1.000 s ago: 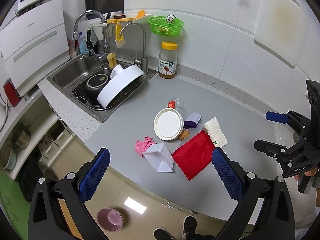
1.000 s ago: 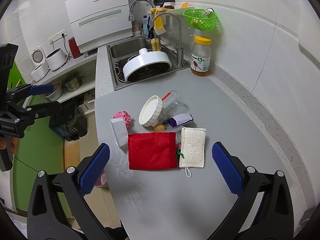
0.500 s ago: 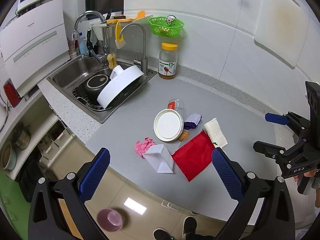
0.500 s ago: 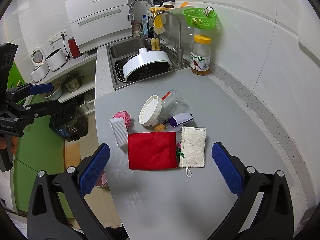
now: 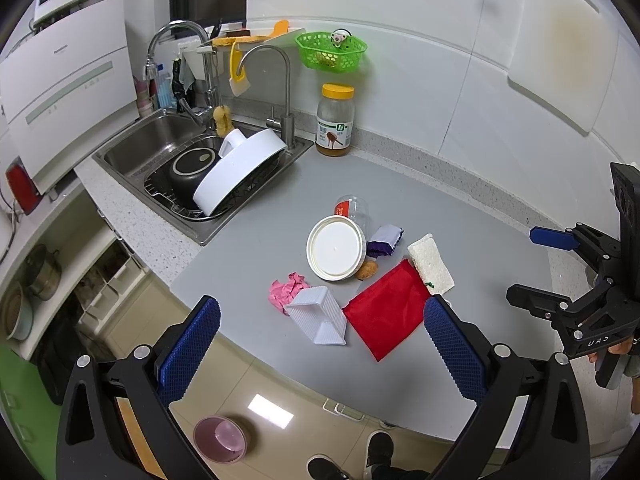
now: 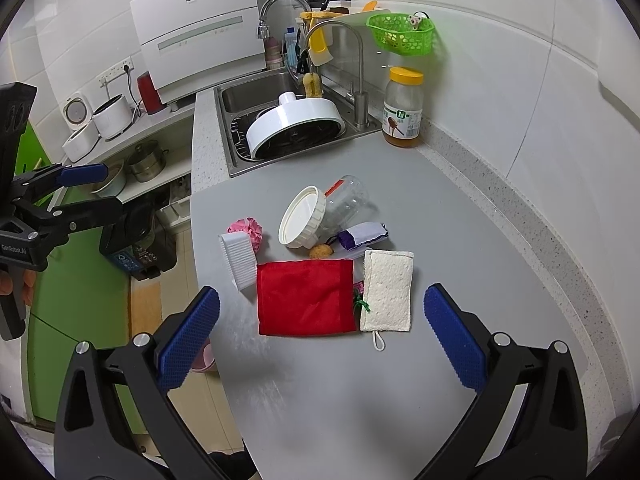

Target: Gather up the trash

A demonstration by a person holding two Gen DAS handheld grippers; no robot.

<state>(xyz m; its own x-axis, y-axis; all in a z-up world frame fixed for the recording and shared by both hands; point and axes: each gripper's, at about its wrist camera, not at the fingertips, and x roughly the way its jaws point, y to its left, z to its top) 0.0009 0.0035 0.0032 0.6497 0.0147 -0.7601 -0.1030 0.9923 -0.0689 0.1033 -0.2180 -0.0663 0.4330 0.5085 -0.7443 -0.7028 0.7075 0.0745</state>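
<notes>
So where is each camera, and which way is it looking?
Left wrist: on the left tongs, off the counter's edge, facing the sink and wall; the right tongs, some fingers and shoes show.
Right wrist: on the right tongs, above the counter's near end, looking along it to the sink; the left tongs show.
Both see the red bag, jar and sponge.

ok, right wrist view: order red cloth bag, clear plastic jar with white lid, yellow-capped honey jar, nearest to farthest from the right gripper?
1. Red cloth bag: lying flat on the grey counter, just ahead of the open right gripper.
2. Clear plastic jar with white lid: on its side, mid-counter beyond the bag.
3. Yellow-capped honey jar: upright at the back wall, beside the sink.
</notes>
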